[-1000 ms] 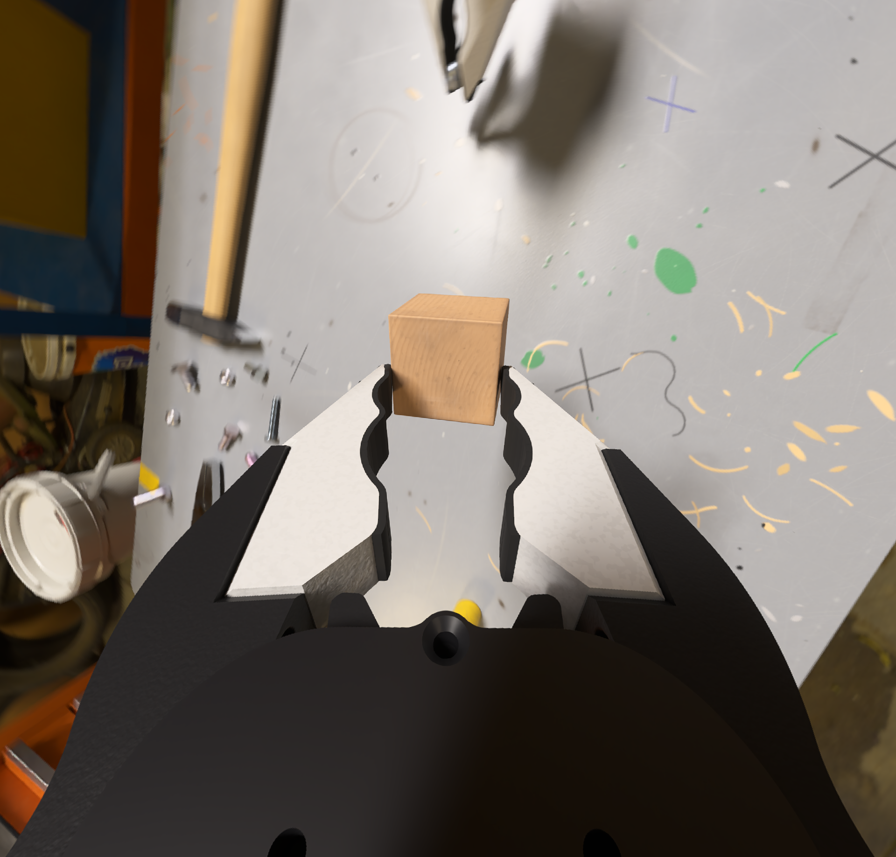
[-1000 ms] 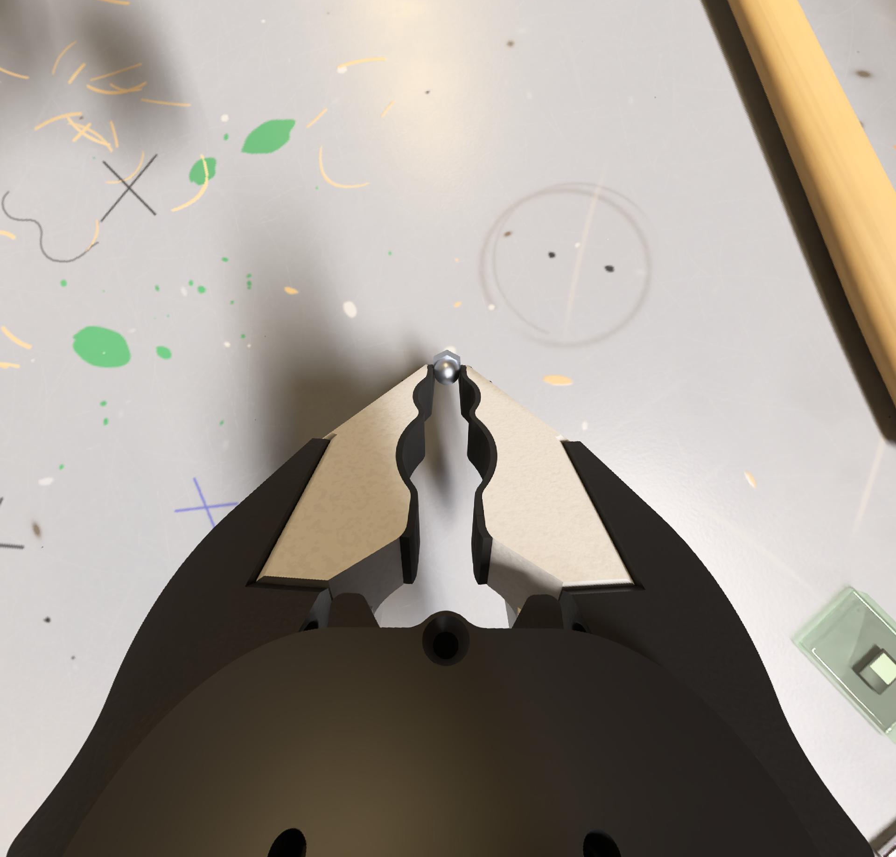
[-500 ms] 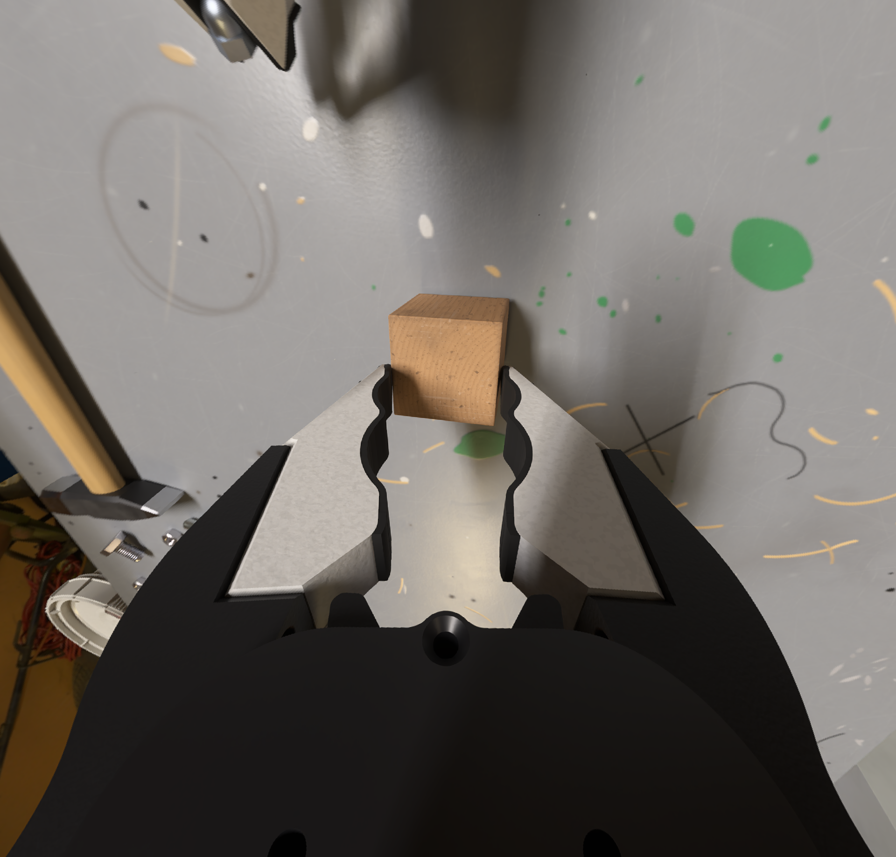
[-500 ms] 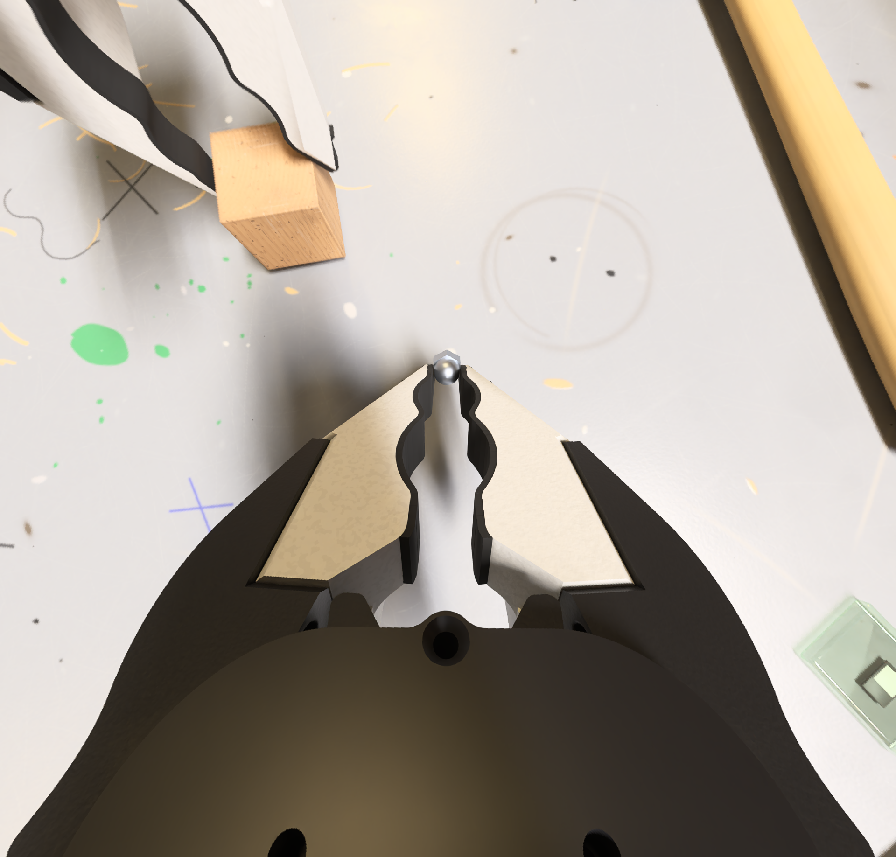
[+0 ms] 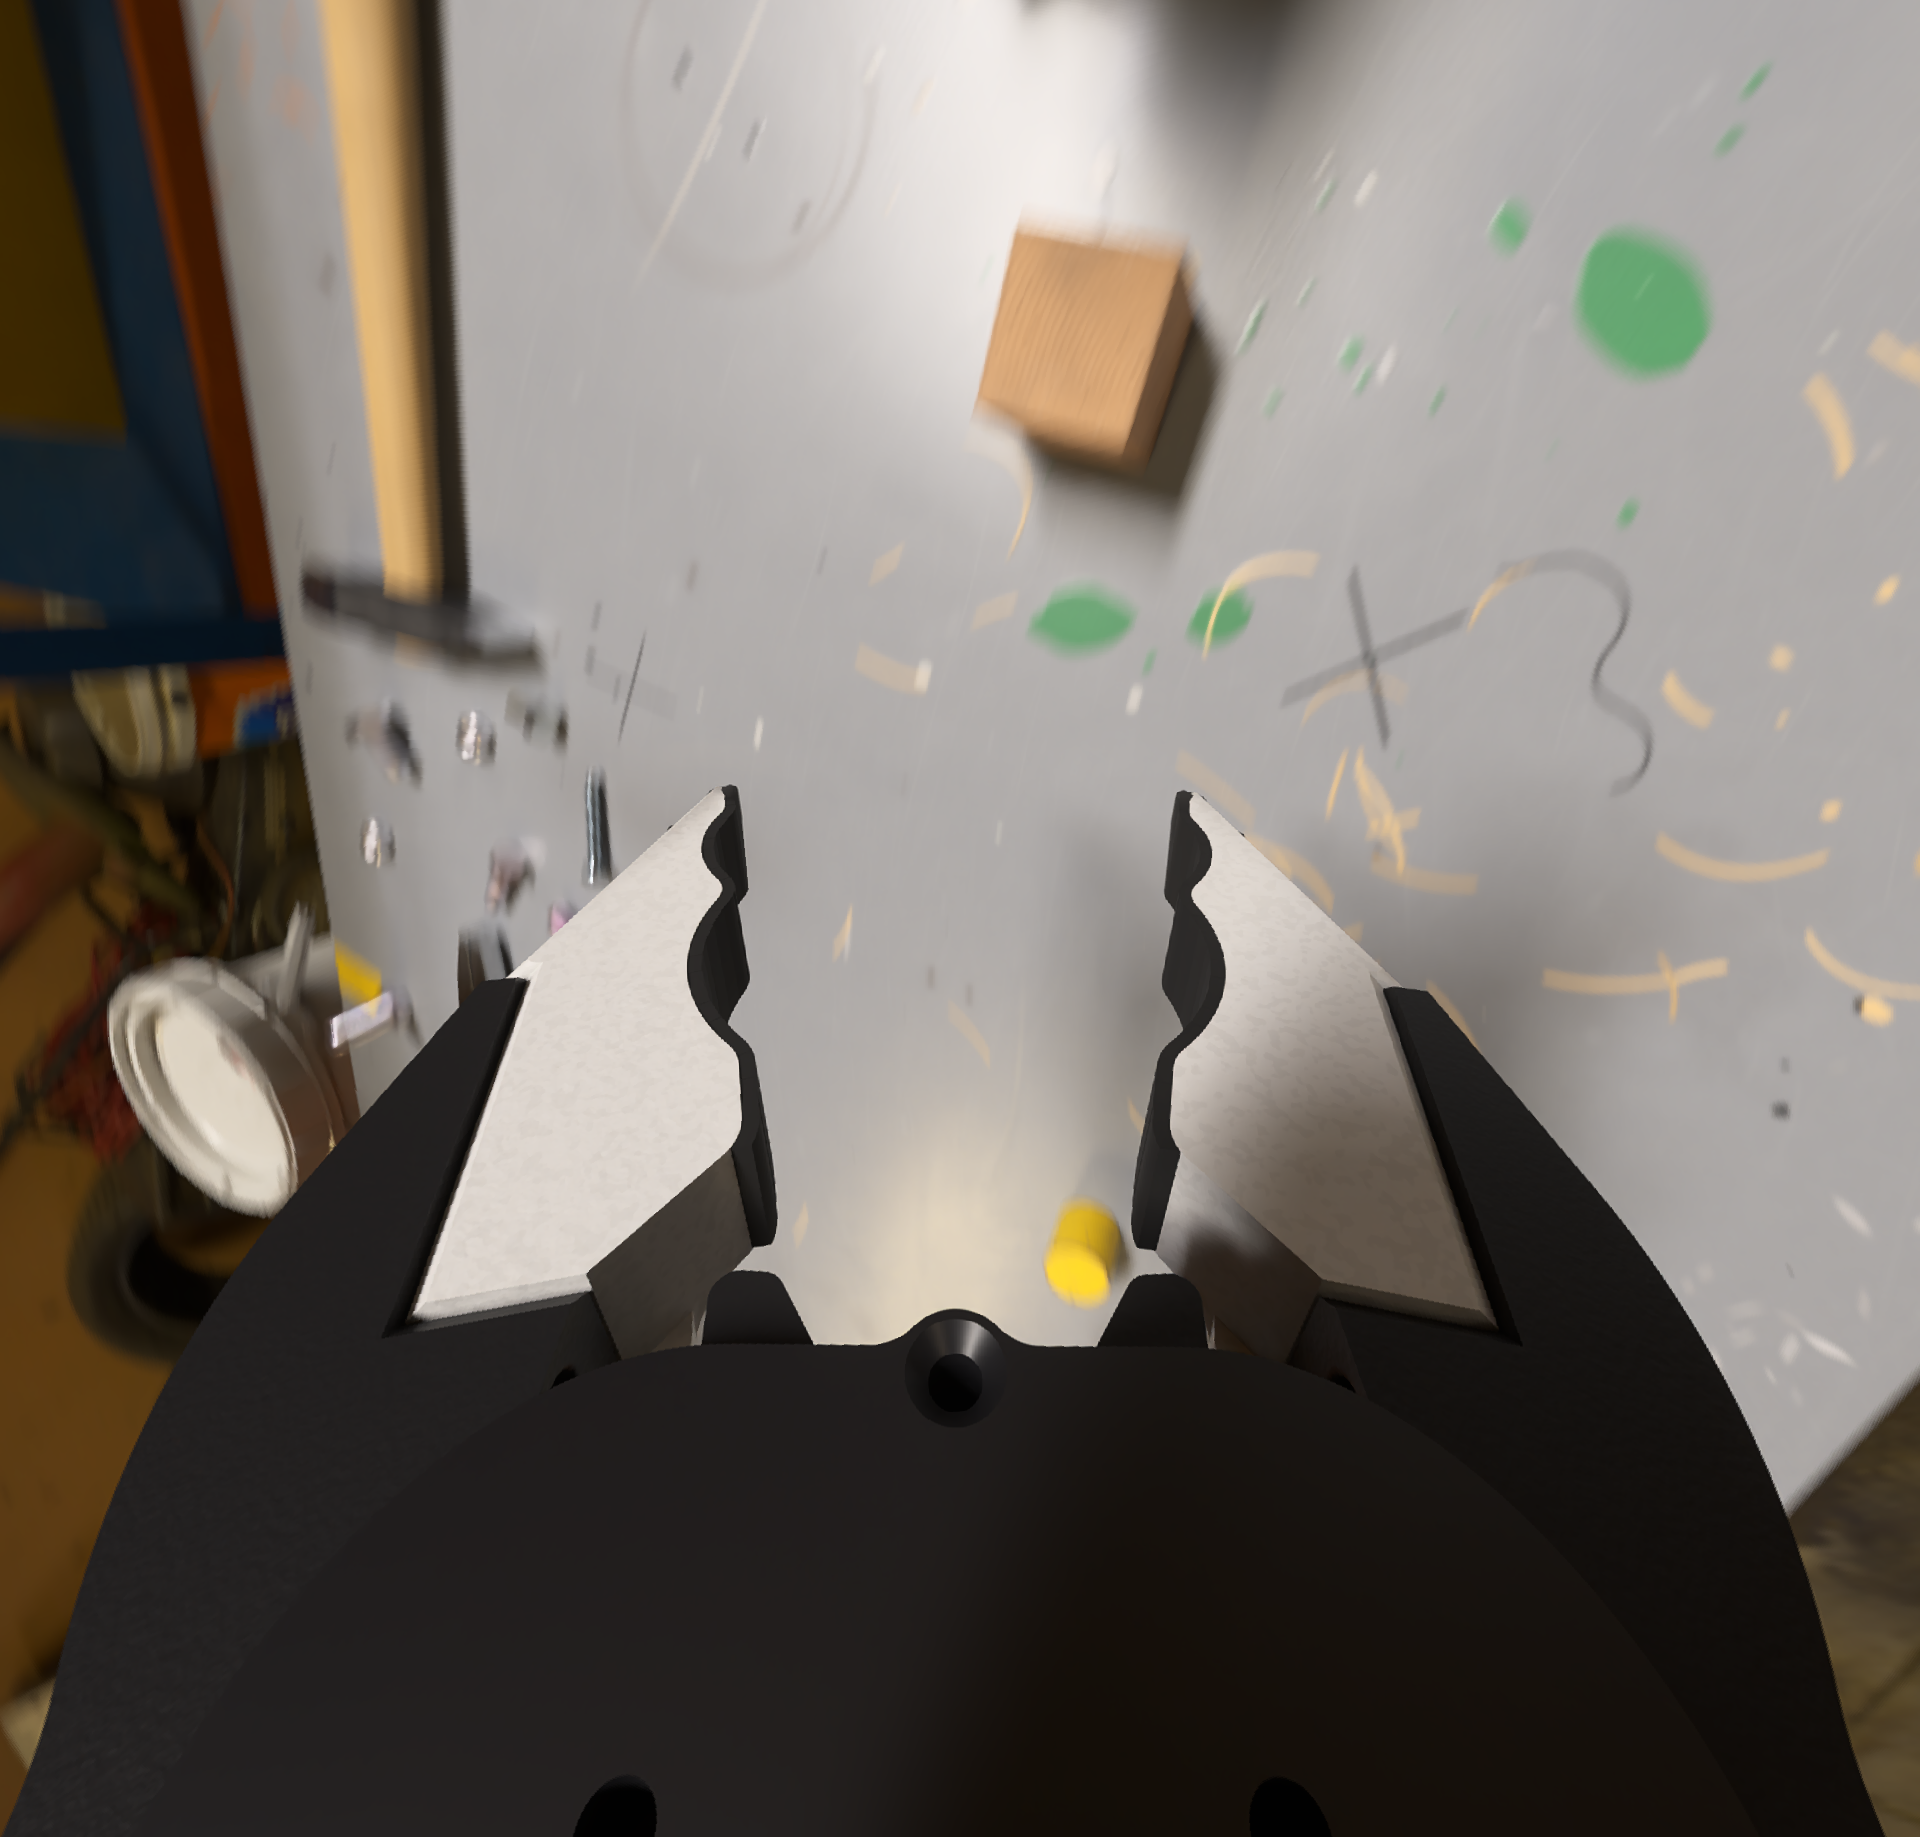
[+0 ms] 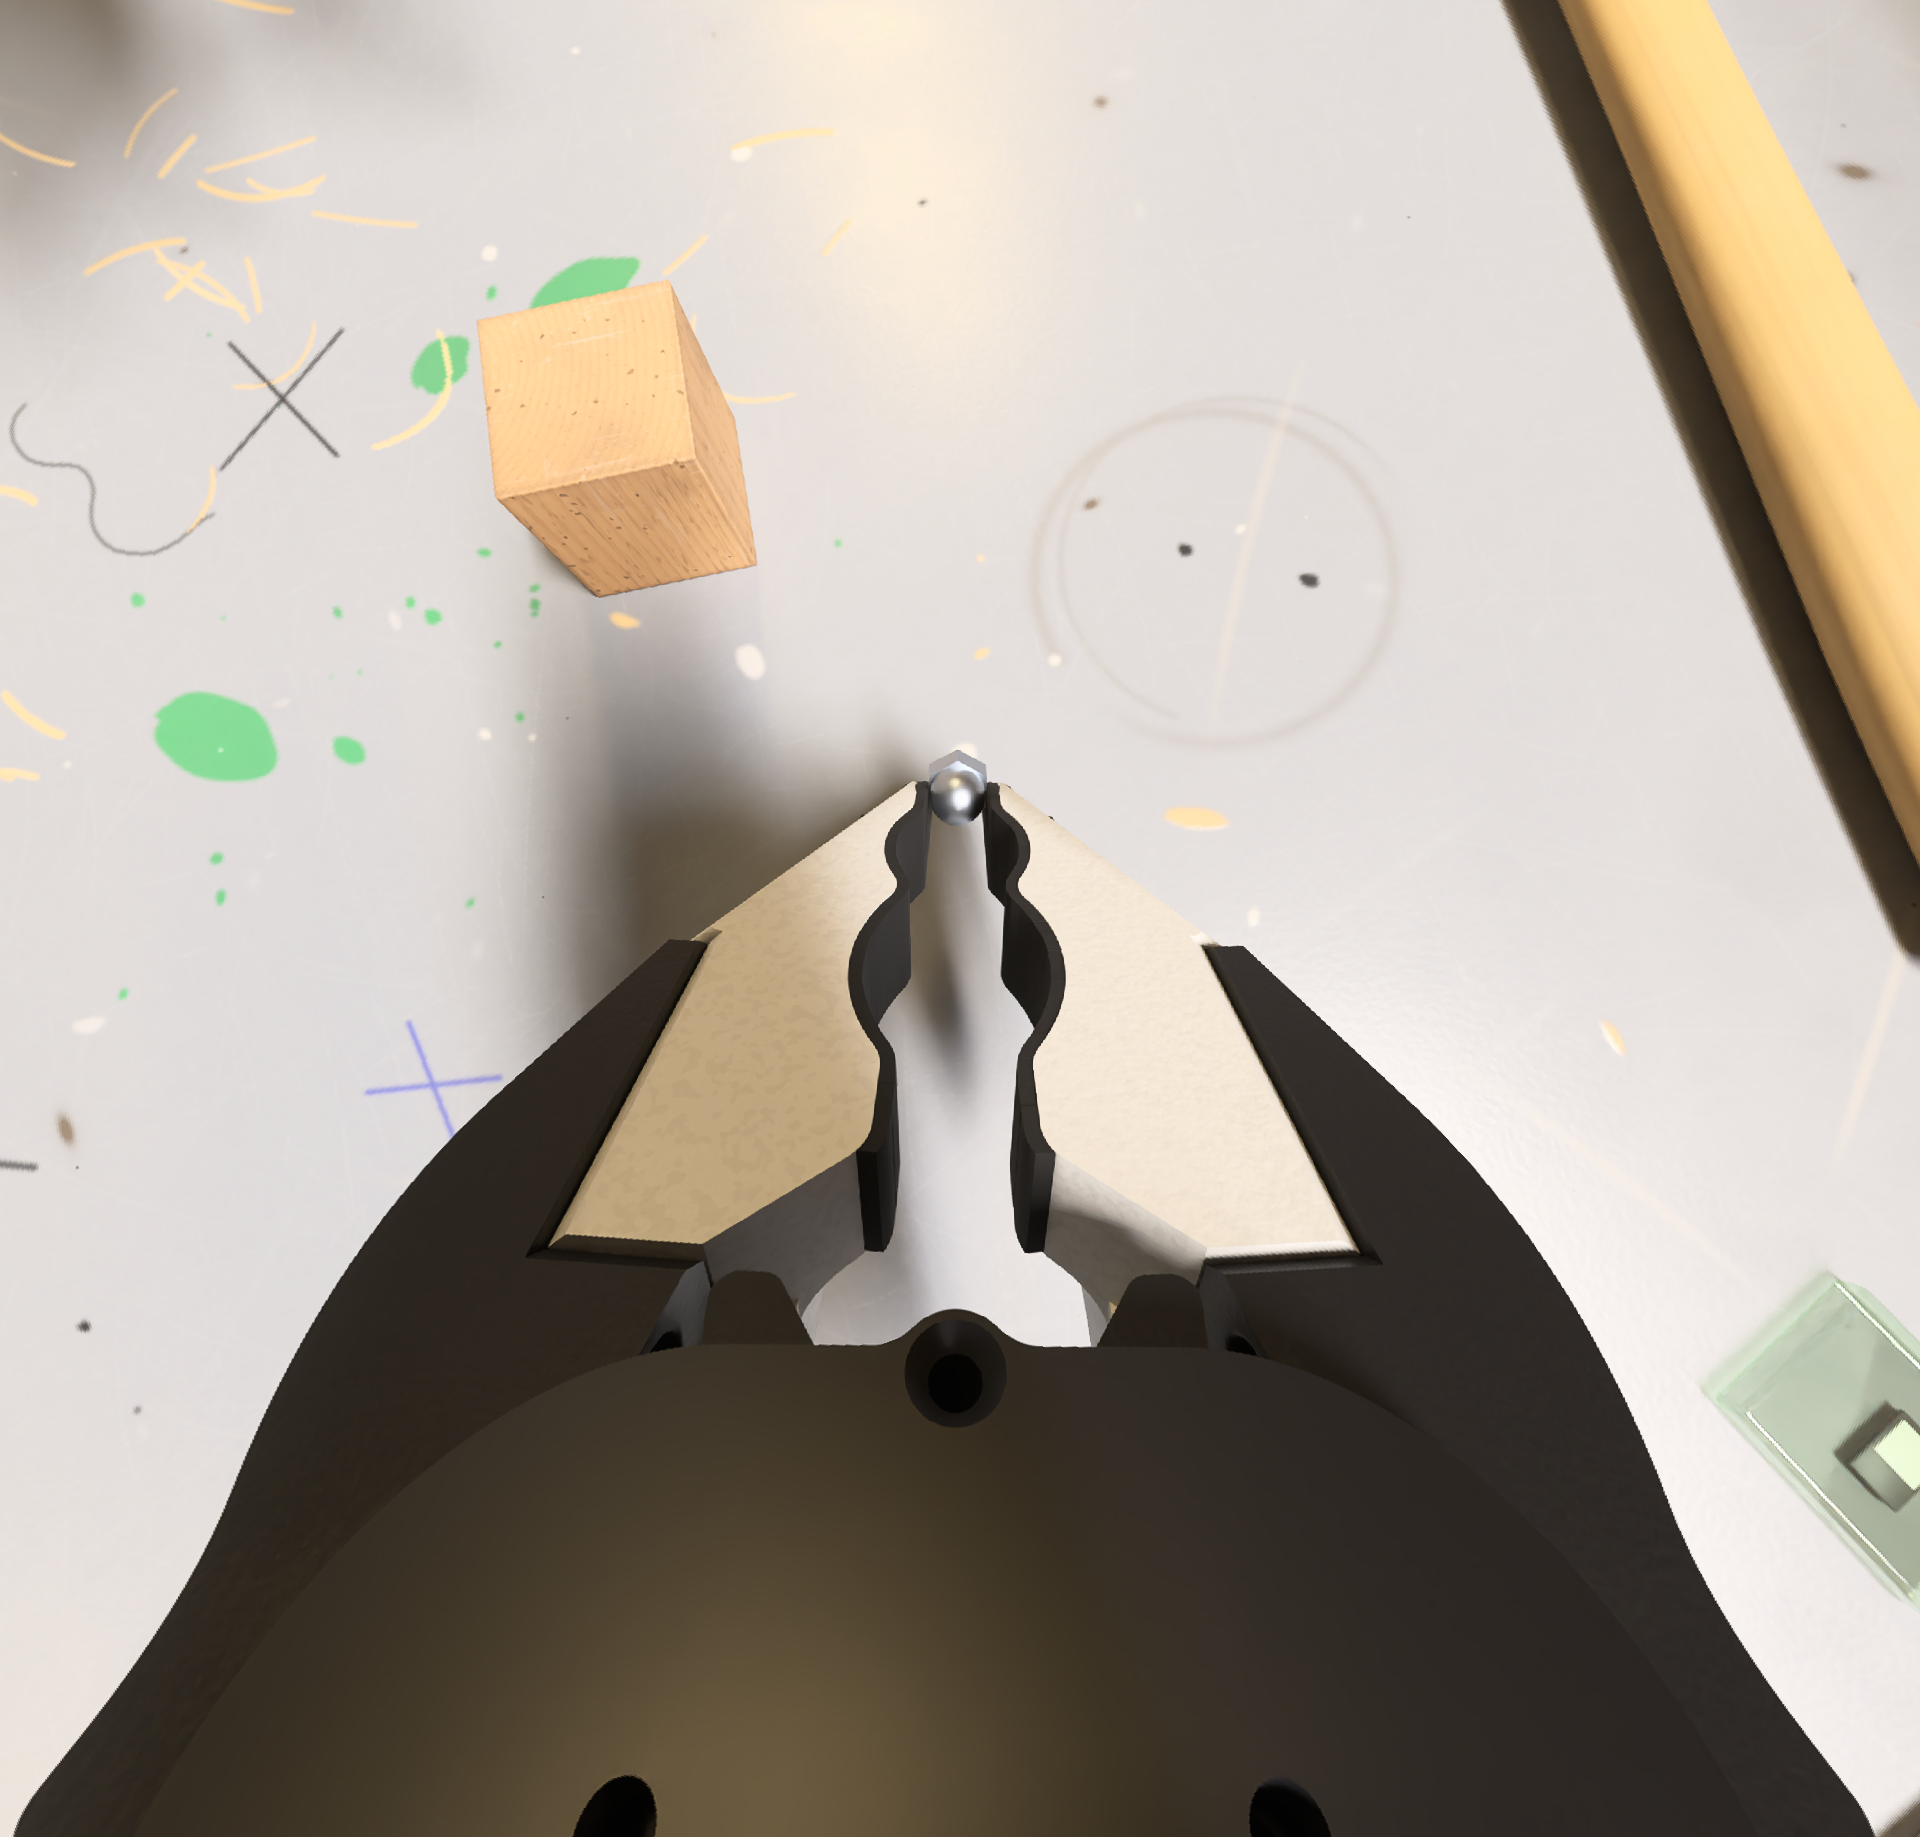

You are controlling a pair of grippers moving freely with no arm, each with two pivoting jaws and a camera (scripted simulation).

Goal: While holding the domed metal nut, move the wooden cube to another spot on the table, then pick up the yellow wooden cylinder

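Note:
The wooden cube rests on the grey table, well ahead of my left gripper, which is open and empty. The cube also shows in the right wrist view, up and to the left of my right gripper. The right gripper is shut on the domed metal nut at its fingertips, held above the table. The yellow wooden cylinder lies on the table low between the left gripper's fingers, near its base. The left wrist view is blurred.
A hammer with a long wooden handle lies along the table's left side; the handle also shows in the right wrist view. Loose bolts and nuts lie near the table edge. A white tub sits off the table. A green clear box lies right.
My left gripper has opened, let go of the cube and drawn back from it. The cube now stands free on the table. The right gripper still holds the nut, unmoved.

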